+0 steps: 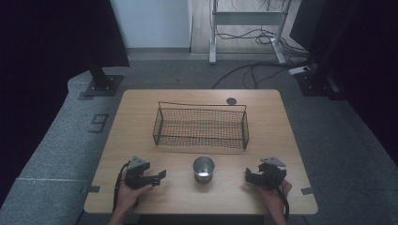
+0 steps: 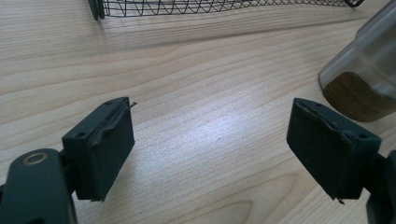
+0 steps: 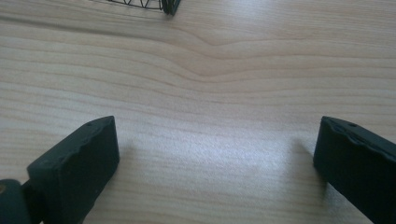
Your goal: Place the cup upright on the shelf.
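- Cup (image 1: 203, 169): metal, upright, standing near the front edge of the table (image 1: 141, 136), between your two grippers and apart from both.
- Left gripper (image 1: 158, 177): jaws spread wide and empty; in the left gripper view the cup (image 2: 369, 79) sits just beyond the far jaw.
- Right gripper (image 1: 247, 176): jaws spread and empty, over bare wood.
- Judged step: reach for the cup. Bring one gripper in level, straddle the wall, and close gently; thin metal may slip or tip.
- Wire basket (image 1: 201, 126): behind the cup, likely drop-off; lift clear of its rim.
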The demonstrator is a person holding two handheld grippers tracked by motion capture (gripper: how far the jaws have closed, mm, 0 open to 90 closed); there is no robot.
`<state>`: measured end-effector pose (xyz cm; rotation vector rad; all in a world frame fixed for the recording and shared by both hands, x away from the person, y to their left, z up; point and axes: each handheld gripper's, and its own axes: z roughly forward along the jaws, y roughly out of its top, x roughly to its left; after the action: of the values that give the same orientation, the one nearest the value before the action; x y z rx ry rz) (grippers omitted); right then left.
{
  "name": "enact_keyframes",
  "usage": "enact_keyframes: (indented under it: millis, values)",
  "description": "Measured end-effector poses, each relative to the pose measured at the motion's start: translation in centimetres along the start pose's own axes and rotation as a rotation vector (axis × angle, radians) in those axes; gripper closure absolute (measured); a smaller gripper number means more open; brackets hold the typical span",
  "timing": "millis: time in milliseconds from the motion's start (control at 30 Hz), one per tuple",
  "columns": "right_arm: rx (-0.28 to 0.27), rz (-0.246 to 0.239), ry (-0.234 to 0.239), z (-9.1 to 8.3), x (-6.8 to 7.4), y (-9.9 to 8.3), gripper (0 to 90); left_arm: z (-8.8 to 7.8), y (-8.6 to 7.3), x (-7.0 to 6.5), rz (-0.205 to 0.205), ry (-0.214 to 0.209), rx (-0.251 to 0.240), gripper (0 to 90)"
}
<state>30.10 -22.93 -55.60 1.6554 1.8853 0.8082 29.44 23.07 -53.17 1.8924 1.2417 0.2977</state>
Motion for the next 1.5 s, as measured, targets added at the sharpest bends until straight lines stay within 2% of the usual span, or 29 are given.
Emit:
enact_keyframes:
  millis: [267,667,1033,1300,1500]
  values:
    - [-0.005,-0.009,0.007,-0.1,-0.1,-0.1,1.6,-0.1,0.0,0.0,-0.008,-0.014,-0.008,15.6]
    - [-0.004,-0.007,0.006,-0.1,-0.1,-0.1,2.1,-0.9,0.5,-0.3,-0.012,-0.028,-0.048,15.6]
    - [-0.007,-0.01,0.006,-0.2,-0.2,-0.2,2.8,-1.3,1.6,-2.2,0.01,-0.078,-0.066,15.6]
    - [-0.008,-0.012,0.009,-0.2,-0.2,-0.2,3.1,-0.5,2.7,-3.9,0.047,-0.094,-0.044,15.5]
    - [-0.007,-0.013,0.01,-0.2,-0.2,-0.2,3.2,-0.5,3.4,-4.7,0.06,-0.106,-0.052,15.5]
